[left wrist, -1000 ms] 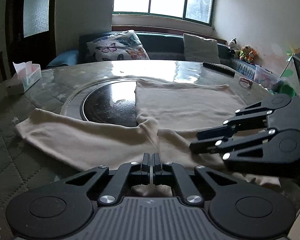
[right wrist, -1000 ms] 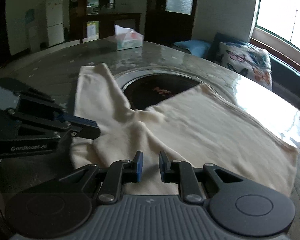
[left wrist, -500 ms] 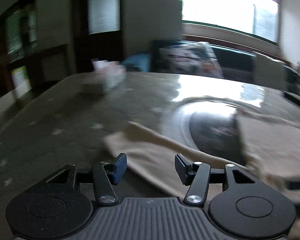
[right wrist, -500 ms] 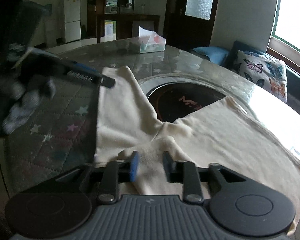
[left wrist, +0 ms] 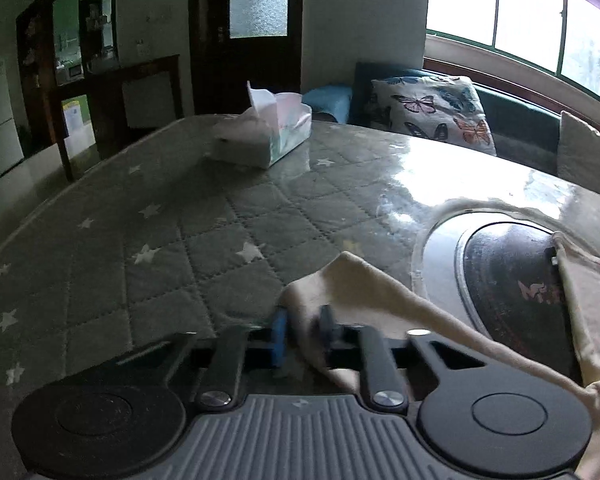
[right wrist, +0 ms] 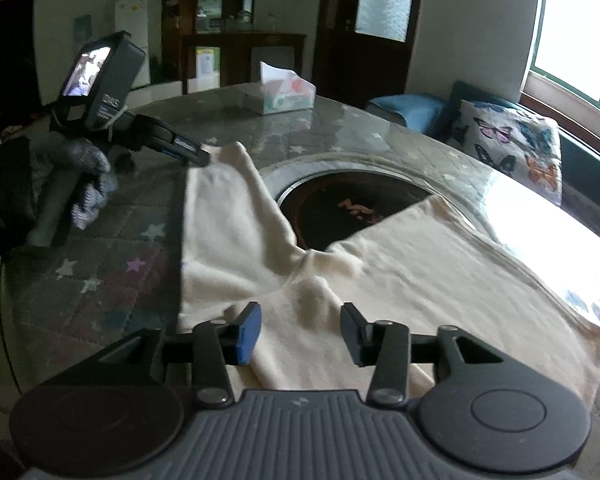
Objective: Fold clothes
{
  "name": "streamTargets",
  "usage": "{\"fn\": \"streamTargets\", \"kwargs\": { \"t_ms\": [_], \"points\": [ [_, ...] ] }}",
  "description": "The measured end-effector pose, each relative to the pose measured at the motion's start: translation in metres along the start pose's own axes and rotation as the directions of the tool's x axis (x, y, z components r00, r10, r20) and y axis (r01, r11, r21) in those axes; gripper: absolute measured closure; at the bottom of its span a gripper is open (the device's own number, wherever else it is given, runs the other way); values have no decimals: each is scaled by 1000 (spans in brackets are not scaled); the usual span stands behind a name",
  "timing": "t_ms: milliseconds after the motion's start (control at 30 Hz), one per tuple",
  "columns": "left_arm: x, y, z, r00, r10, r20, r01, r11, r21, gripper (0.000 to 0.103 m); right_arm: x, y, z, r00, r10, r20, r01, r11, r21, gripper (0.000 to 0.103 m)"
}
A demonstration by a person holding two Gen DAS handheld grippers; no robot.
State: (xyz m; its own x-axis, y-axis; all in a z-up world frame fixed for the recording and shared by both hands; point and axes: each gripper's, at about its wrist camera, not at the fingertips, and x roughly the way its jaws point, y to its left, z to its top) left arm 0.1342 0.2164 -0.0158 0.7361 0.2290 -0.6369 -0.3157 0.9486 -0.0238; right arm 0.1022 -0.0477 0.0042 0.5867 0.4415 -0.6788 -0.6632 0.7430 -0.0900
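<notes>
Your left hand-held gripper (left wrist: 302, 334) is closing on the sleeve tip (left wrist: 340, 276) of the cream shirt (right wrist: 380, 280) at nine o'clock on the surface (left wrist: 180, 240), while your right hand-held gripper (right wrist: 300, 334) opens over its middle, so folding has barely begun.
</notes>
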Motion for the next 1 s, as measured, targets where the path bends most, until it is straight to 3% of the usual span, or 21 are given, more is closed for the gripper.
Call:
{"fn": "streamTargets", "kwargs": {
  "t_ms": [133,433,533,1000],
  "points": [
    [-11,-11,4,999,-18,29,18,1000,22,97,-1,-8,-2,999,-41,-20,41,998,37,52],
    [-51,-43,15,987,-114,112,104,991,89,98,-3,-24,-11,991,-115,-68,122,988,96,49],
    [-68,-59,17,977,-160,138,143,982,123,98,-6,-26,-14,989,-128,-75,135,986,99,40],
    [-132,-133,3,916,-368,160,316,908,276,98,-26,-36,-32,984,-166,-61,173,977,123,39]
  ]
}}
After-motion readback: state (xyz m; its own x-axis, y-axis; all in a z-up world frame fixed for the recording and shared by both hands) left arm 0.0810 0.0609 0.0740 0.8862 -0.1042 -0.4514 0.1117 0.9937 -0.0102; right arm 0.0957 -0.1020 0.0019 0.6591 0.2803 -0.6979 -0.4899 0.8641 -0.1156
